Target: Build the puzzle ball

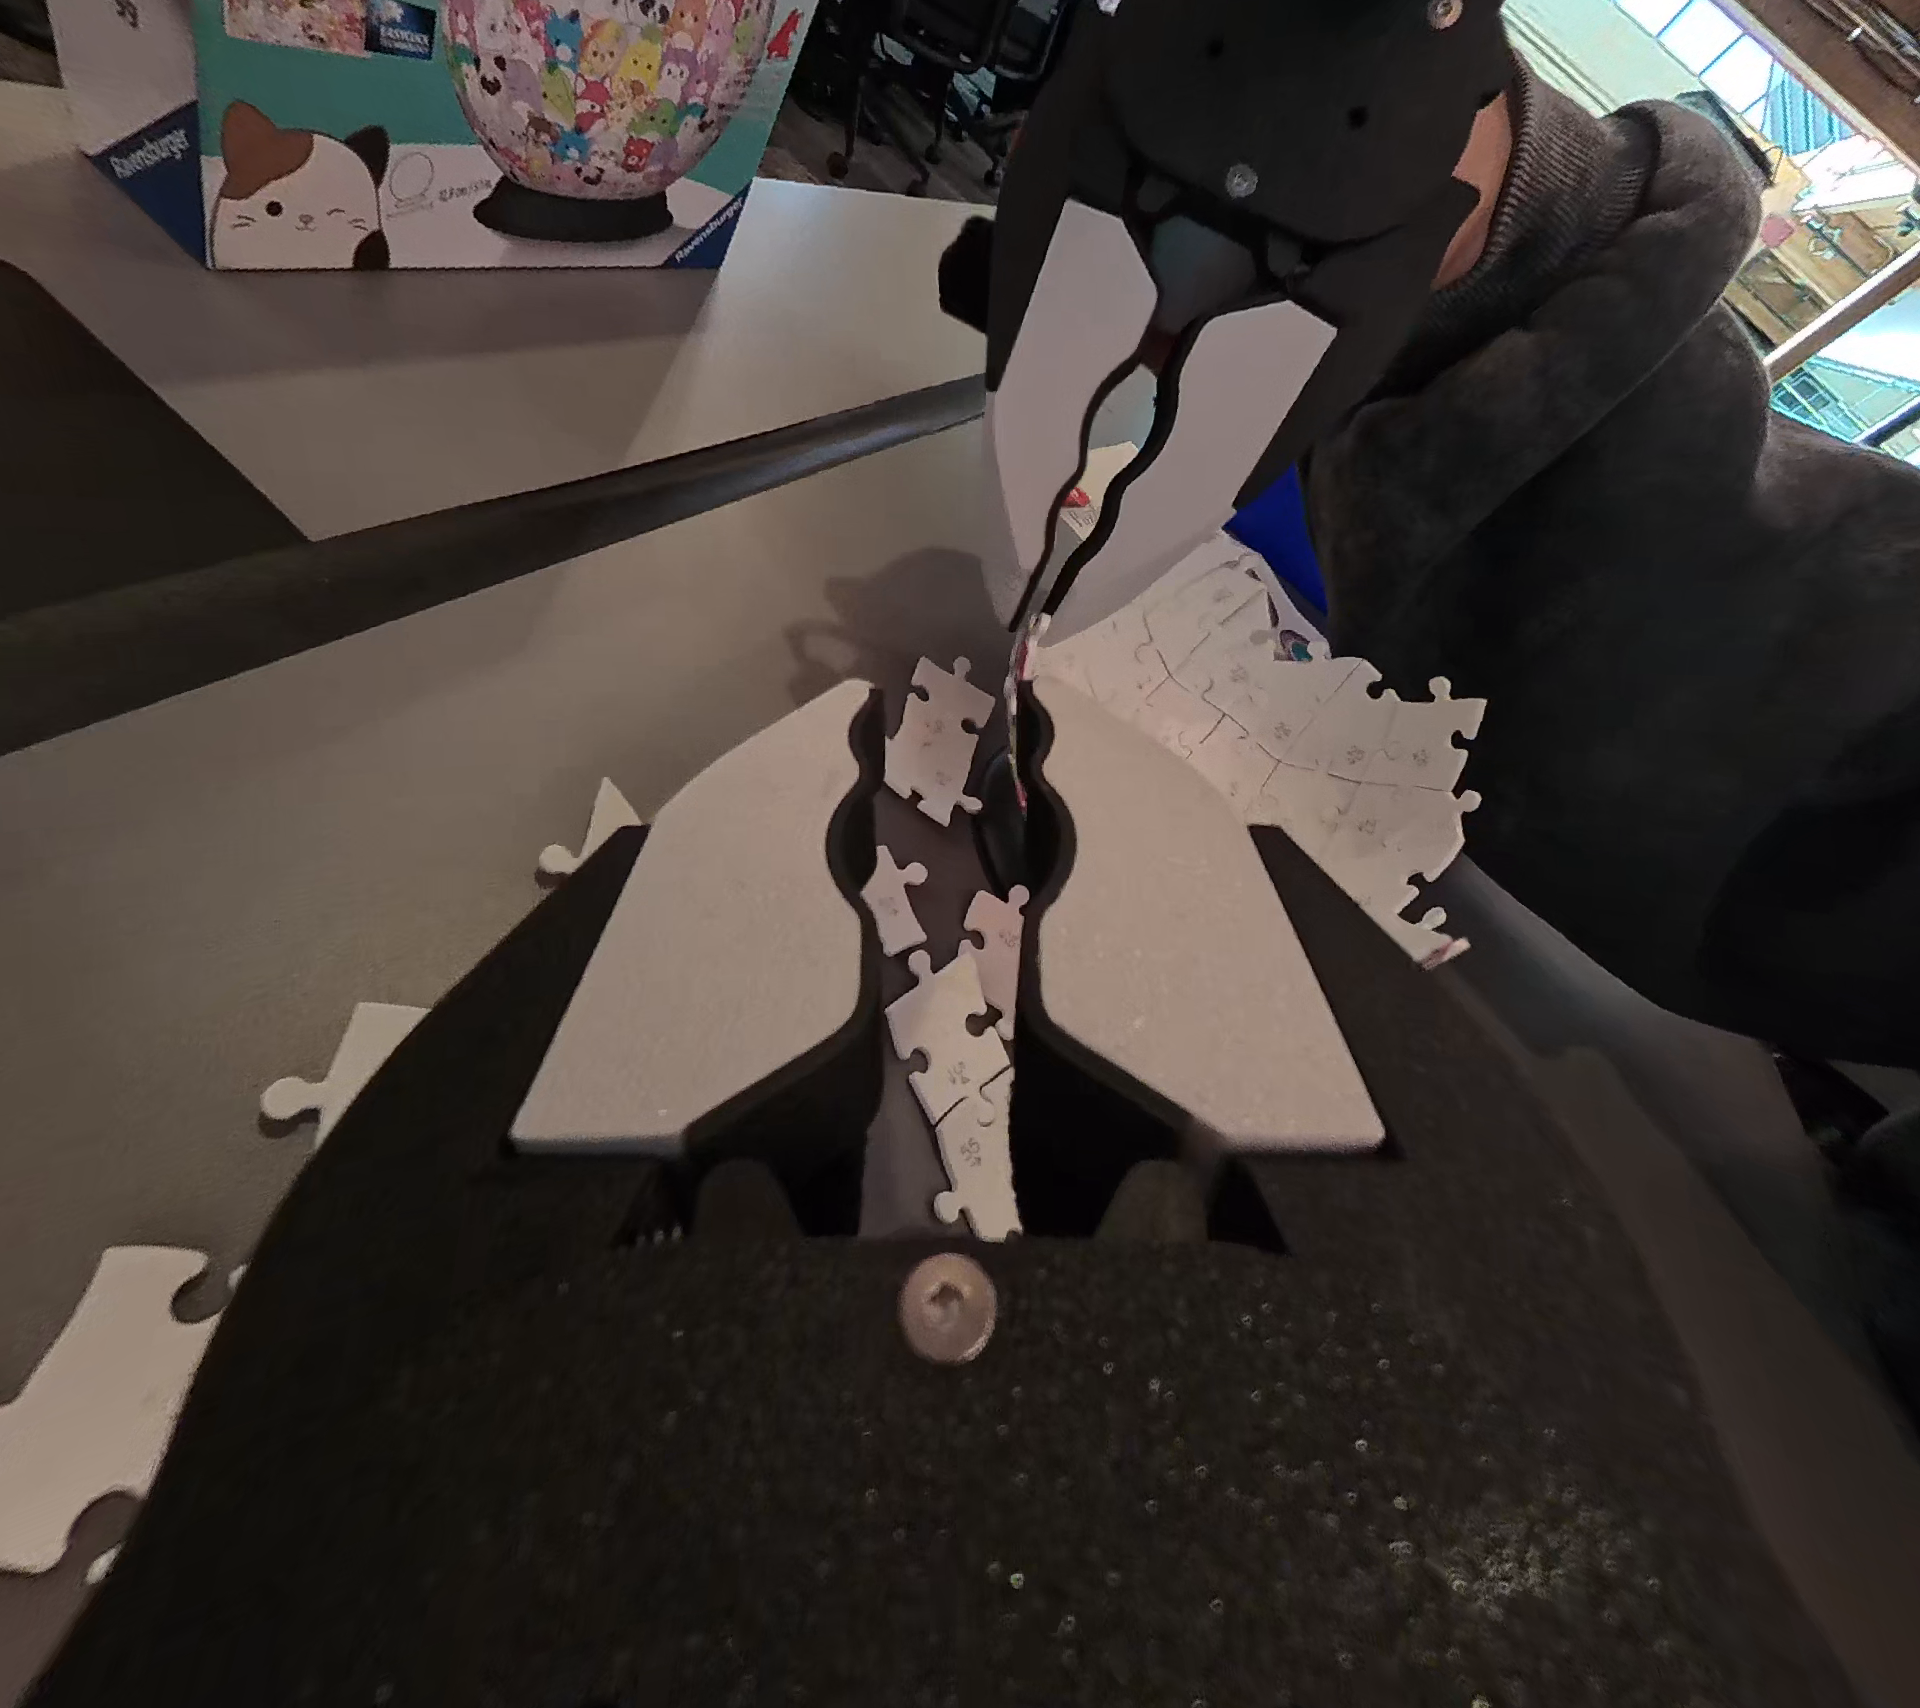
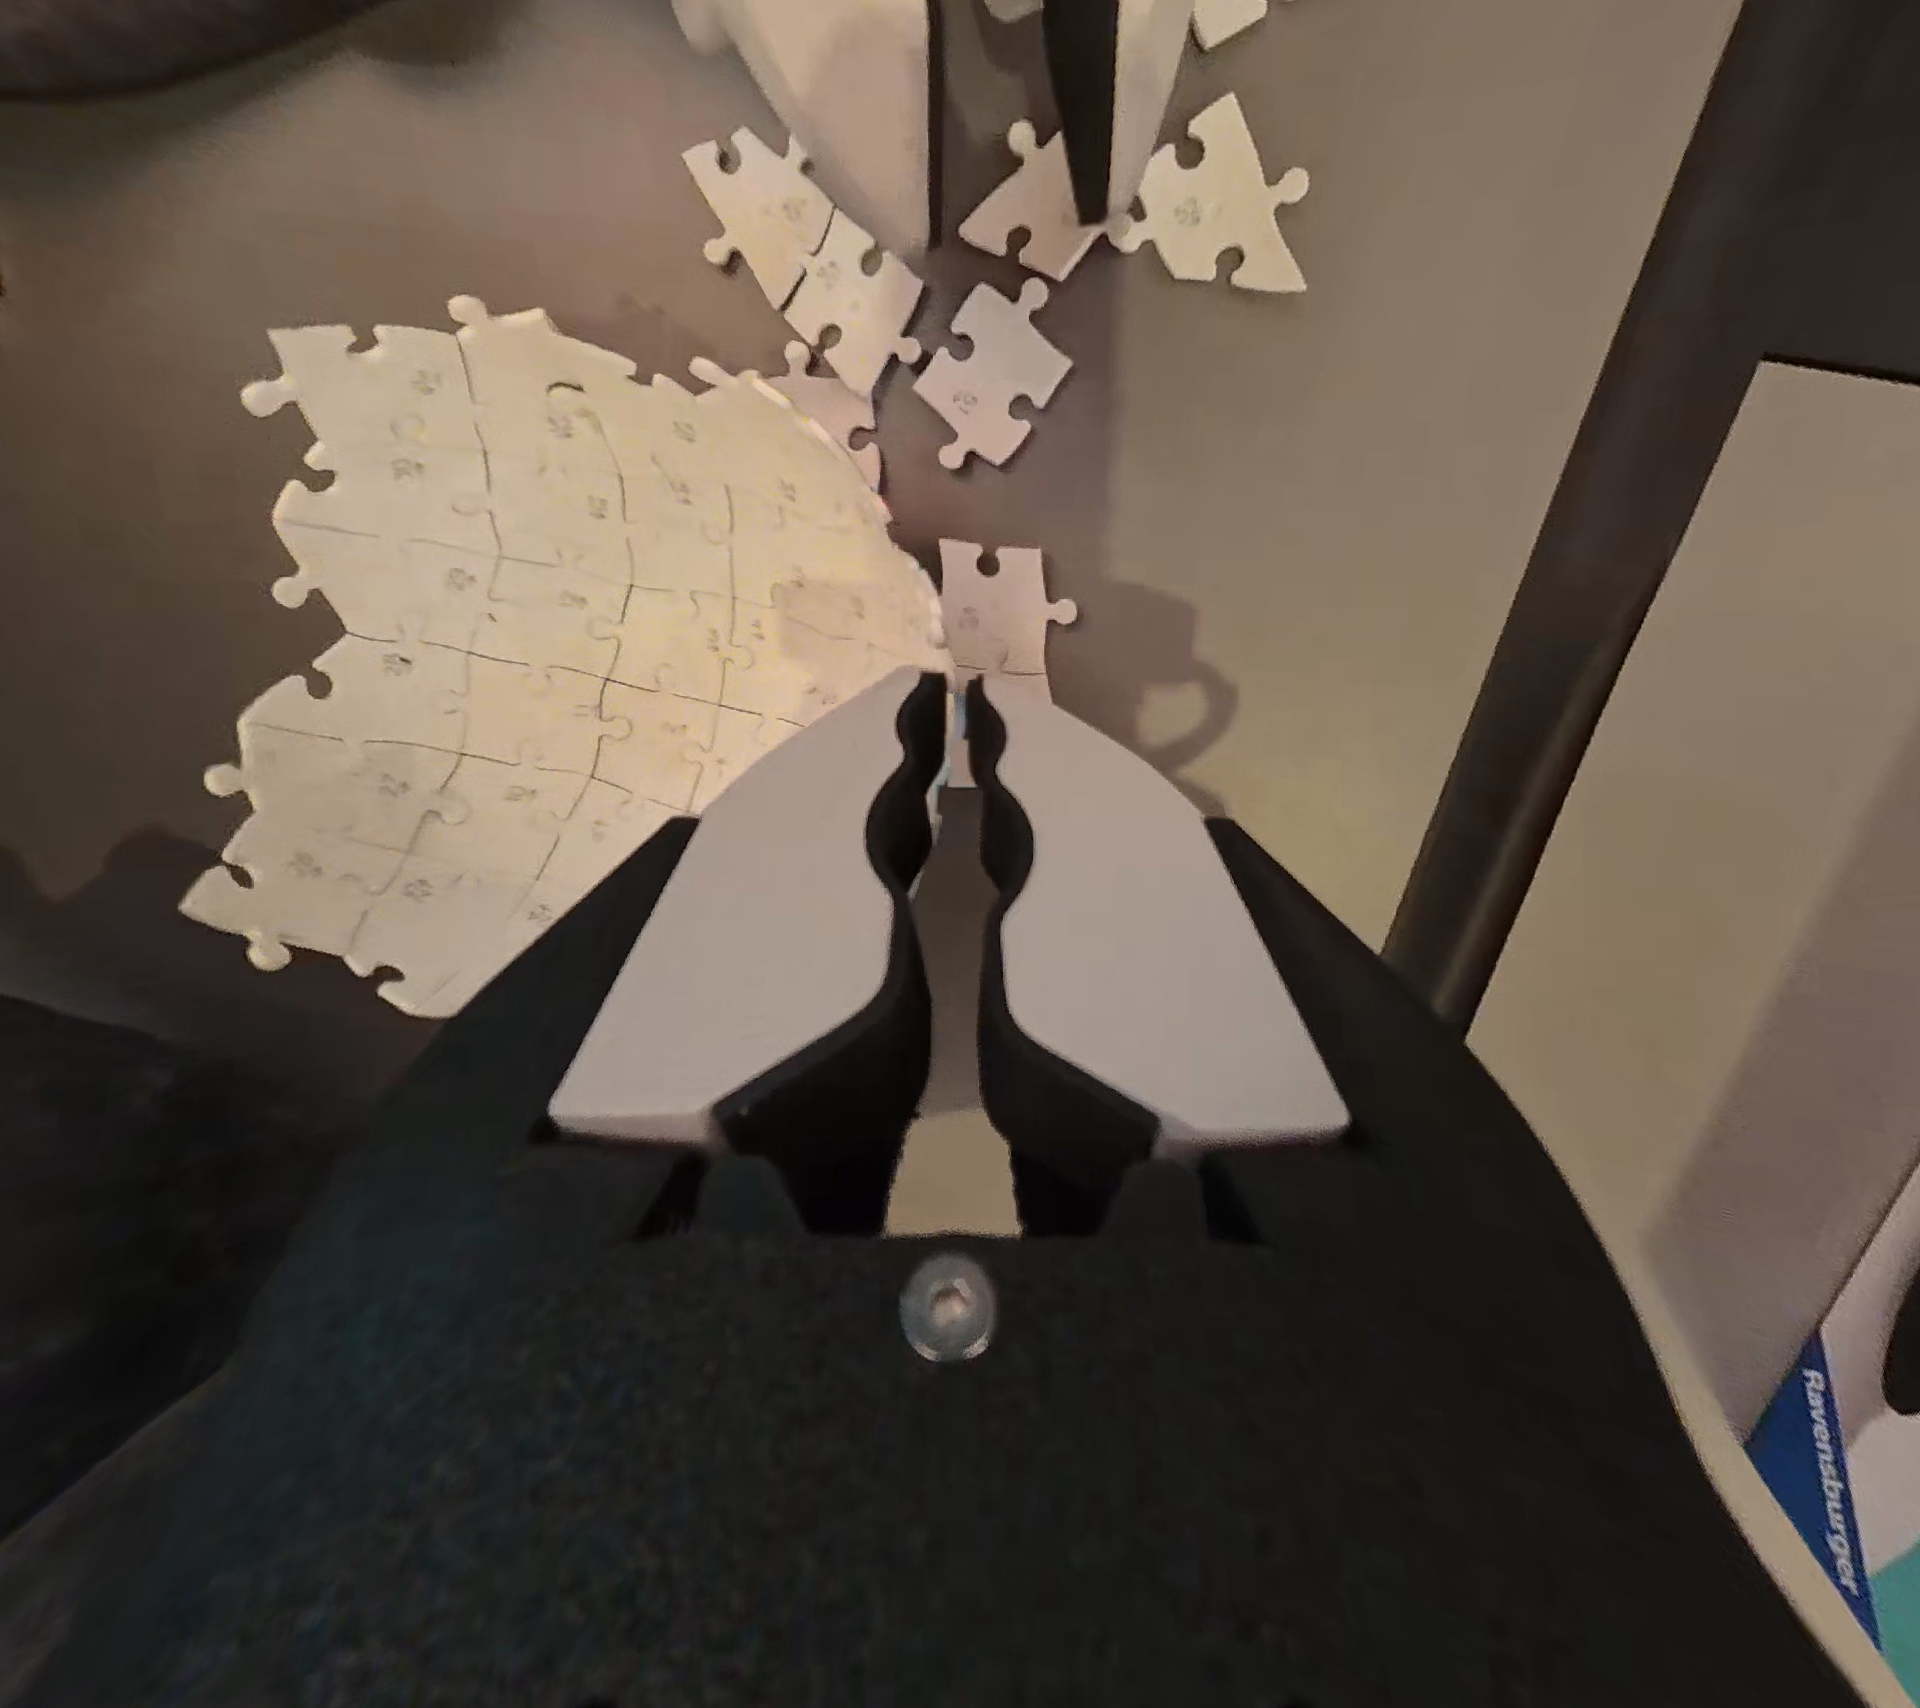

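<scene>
An assembled curved puzzle section (image 2: 540,619), white back side up, lies on the grey table (image 2: 1247,463). It also shows in the left wrist view (image 1: 1299,744). My right gripper (image 2: 961,692) is shut on one puzzle piece (image 2: 992,619) and holds it against the section's right edge. In the left wrist view it (image 1: 1034,630) comes down from above with that piece edge-on (image 1: 1023,671). My left gripper (image 1: 951,713) is open, tips low over several loose pieces (image 1: 935,739). It shows at the top of the right wrist view (image 2: 1008,224), straddling a loose piece (image 2: 1029,214).
More loose pieces (image 2: 992,385) and a joined pair (image 2: 821,256) lie beyond the section. The puzzle box (image 1: 468,27) stands on the far tabletop past a dark gap (image 1: 520,515). A person's dark sleeve (image 1: 1610,619) is at the right. The gap from one gripper's tips to the other's is roughly 7 cm.
</scene>
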Motion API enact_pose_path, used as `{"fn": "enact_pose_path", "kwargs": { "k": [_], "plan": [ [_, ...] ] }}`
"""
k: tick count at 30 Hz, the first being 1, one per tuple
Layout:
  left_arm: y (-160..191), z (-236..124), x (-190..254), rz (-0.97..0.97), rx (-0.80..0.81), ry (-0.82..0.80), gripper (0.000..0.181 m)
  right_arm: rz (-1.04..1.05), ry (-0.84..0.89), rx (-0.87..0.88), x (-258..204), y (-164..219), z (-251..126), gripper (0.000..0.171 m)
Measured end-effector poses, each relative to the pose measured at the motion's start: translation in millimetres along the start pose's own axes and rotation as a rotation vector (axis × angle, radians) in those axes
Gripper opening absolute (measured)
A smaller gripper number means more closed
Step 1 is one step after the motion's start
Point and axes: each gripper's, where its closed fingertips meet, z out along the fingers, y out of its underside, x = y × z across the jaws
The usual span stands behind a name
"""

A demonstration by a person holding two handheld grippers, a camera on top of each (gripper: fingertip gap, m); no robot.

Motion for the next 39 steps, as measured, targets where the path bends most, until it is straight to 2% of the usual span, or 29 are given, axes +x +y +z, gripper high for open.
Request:
{"fn": "enact_pose_path", "kwargs": {
  "k": [17, 22, 28, 31, 39],
  "plan": [
    [2.6, 2.0, -0.5, 0.012, -0.019, -0.014, 0.023, 0.009, -0.004, -0.054, -1.4, 1.5, 0.7, 0.003],
    [3.1, 2.5, -0.5, 0.012, -0.024, -0.013, 0.023, 0.021, 0.014, -0.004, -1.3, -3.9, -11.7, 0.006],
    [3.8, 3.2, -0.5, 0.010, -0.029, -0.013, 0.023, 0.016, 0.034, -0.077, -1.4, 0.1, -4.0, 0.011],
    [4.0, 3.4, -0.7, 0.011, -0.030, -0.014, 0.023, 0.006, 0.038, -0.105, -0.3, 1.0, 2.4, 0.004],
    [4.7, 4.0, -0.8, 0.009, -0.036, -0.012, 0.023, 0.065, -0.007, -0.147, -4.7, 5.5, 3.1, 0.002]
  ]
}}
